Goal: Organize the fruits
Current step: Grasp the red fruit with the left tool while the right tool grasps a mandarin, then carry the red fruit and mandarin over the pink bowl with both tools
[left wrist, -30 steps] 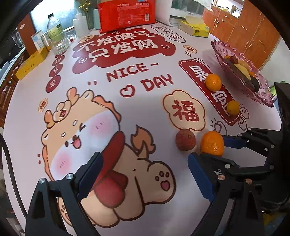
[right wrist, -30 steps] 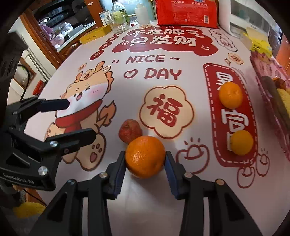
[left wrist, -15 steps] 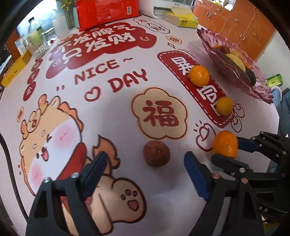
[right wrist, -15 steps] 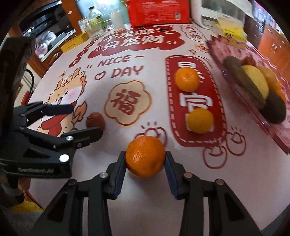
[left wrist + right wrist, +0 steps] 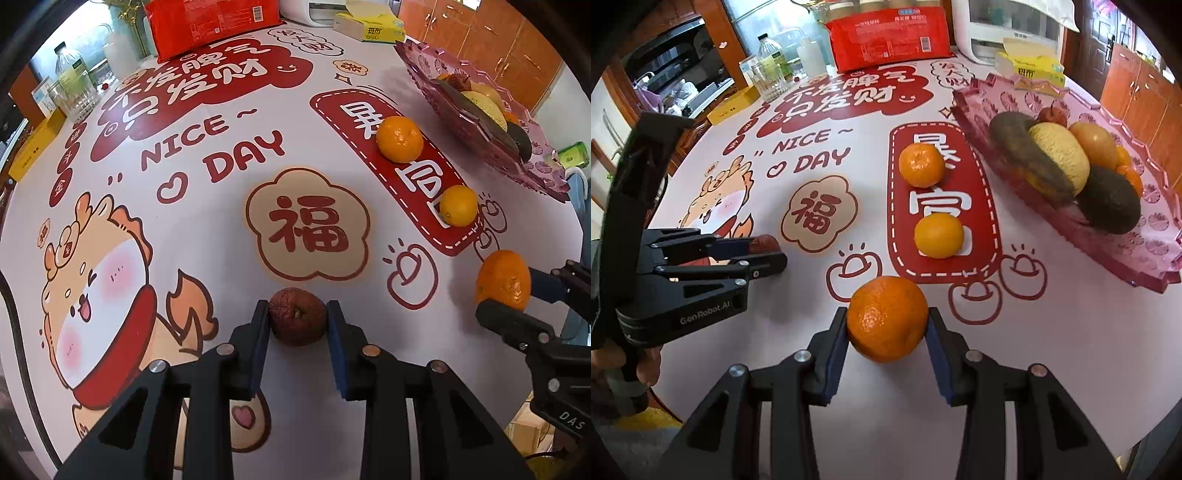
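Observation:
My left gripper (image 5: 297, 319) is shut on a small wrinkled brown-red fruit (image 5: 297, 316) that rests on the printed tablecloth; its blue pads press both sides. In the right wrist view that gripper (image 5: 772, 251) shows at the left with the brown fruit (image 5: 764, 243) peeking out. My right gripper (image 5: 887, 325) is shut on a large orange (image 5: 887, 319), which the left wrist view shows at the right edge as the held orange (image 5: 503, 280). Two smaller oranges (image 5: 921, 165) (image 5: 939, 235) lie on the red banner print. A pink fruit tray (image 5: 1137, 258) at the right holds several fruits.
At the table's far side stand a red package (image 5: 886, 35), a plastic bottle (image 5: 771, 51), a glass (image 5: 767, 79), a yellow box (image 5: 733, 105) and a tissue box (image 5: 1030, 66). A white appliance (image 5: 1004, 29) stands behind. A hand (image 5: 620, 363) holds the left gripper at the table's near left edge.
My left gripper came forward to the brown fruit and closed on it. My right gripper carried the orange to the right, toward the pink tray.

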A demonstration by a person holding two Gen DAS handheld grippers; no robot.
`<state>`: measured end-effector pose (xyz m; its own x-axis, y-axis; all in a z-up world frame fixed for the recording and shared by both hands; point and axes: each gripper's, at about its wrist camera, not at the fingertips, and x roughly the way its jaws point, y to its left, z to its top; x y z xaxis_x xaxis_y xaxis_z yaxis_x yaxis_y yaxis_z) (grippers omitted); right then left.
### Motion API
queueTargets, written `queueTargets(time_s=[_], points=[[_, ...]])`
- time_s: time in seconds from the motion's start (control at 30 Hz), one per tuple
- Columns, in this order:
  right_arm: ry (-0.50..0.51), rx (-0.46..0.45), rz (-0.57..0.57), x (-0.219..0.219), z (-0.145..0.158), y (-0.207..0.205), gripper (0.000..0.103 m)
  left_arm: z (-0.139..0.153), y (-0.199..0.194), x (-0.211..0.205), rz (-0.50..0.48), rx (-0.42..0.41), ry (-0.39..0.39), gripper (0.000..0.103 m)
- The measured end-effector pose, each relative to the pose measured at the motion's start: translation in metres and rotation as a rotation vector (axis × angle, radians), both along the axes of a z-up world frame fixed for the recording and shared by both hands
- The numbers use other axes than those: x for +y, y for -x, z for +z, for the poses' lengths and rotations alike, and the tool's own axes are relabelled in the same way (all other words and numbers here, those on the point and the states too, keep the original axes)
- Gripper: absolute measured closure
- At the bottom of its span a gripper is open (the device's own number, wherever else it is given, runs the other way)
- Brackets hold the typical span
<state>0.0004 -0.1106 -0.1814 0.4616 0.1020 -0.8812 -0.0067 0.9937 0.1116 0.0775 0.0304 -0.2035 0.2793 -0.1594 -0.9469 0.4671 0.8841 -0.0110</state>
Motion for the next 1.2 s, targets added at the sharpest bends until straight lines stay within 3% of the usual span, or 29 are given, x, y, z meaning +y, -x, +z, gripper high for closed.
queueTargets(time_s=[0.17,0.37,0.8,1.0,1.2], points=[[0.003,-0.035,0.042,-0.005,0.014,0.005,0.062,0.015,0.007,-0.006,0.018,-0.017,0.003,0.075],[0.017,-0.081,0.092,-0.018,0.042,0.013,0.062,0.059,0.017,-0.034,0.000,-0.104,0.044,0.075],[0.060,-0.255,0.137,-0.090,0.142,0.019,0.062,0.172,0.027,-0.140,-0.079,-0.277,0.156,0.075],[0.123,-0.328,0.131,-0.129,0.179,0.004,0.062,0.198,0.020,-0.179,-0.081,-0.332,0.180,0.075],[0.199,-0.337,0.110,-0.174,0.186,-0.031,0.062,0.196,-0.003,-0.214,-0.029,-0.342,0.190,0.075]])
